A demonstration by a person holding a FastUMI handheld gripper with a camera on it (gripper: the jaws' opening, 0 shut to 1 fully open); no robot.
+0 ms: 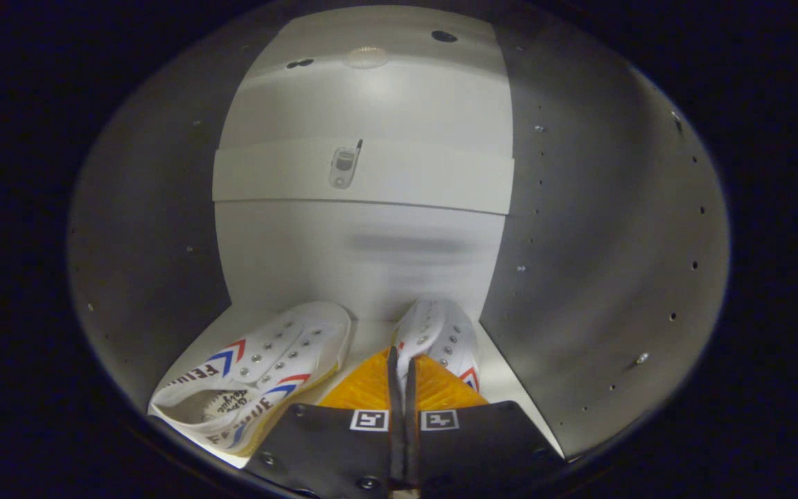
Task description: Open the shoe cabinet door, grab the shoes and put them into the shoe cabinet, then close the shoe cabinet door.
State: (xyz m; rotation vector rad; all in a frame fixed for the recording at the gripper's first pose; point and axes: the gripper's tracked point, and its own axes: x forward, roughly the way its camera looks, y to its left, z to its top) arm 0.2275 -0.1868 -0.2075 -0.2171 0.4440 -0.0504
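My claw is clenched on the collar of the right white canvas sneaker, both fingers pinching it on the cabinet floor. Just left lies the other sneaker, tipped sideways. Beyond them stand the white back panel and a shelf.

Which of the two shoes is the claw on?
The shoe on the right: the claw is shut on its rear edge. The other shoe lies free beside the fingers, tipped toward them.
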